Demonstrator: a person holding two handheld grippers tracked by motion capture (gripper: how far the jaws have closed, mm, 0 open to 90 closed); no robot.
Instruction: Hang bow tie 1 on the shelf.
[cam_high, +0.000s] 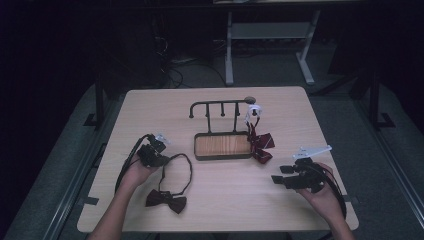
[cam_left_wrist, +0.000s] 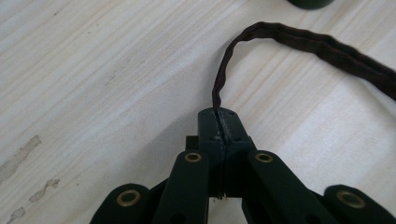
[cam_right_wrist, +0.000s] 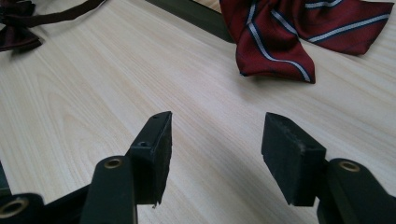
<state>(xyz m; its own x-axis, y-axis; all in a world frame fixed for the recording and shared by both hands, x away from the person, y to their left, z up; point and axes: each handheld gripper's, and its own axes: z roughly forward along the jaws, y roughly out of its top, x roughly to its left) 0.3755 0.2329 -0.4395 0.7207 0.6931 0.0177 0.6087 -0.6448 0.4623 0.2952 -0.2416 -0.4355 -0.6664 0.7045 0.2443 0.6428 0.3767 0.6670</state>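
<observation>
Your left gripper (cam_left_wrist: 218, 122) has its jaws clamped on the strap (cam_left_wrist: 299, 42) of a dark bow tie (cam_high: 166, 200), which lies on the counter (cam_high: 150, 105) left of and nearer you than the rack (cam_high: 222, 145). Your right gripper (cam_right_wrist: 215, 154) rests right of the rack, jaws apart and holding nothing. A striped bow tie (cam_high: 260, 142) hangs at the rack's right end.

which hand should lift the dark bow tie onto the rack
Left. The left gripper is already shut on the strap of the dark bow tie. The right gripper is open with nothing between its jaws, near the striped bow tie.
</observation>
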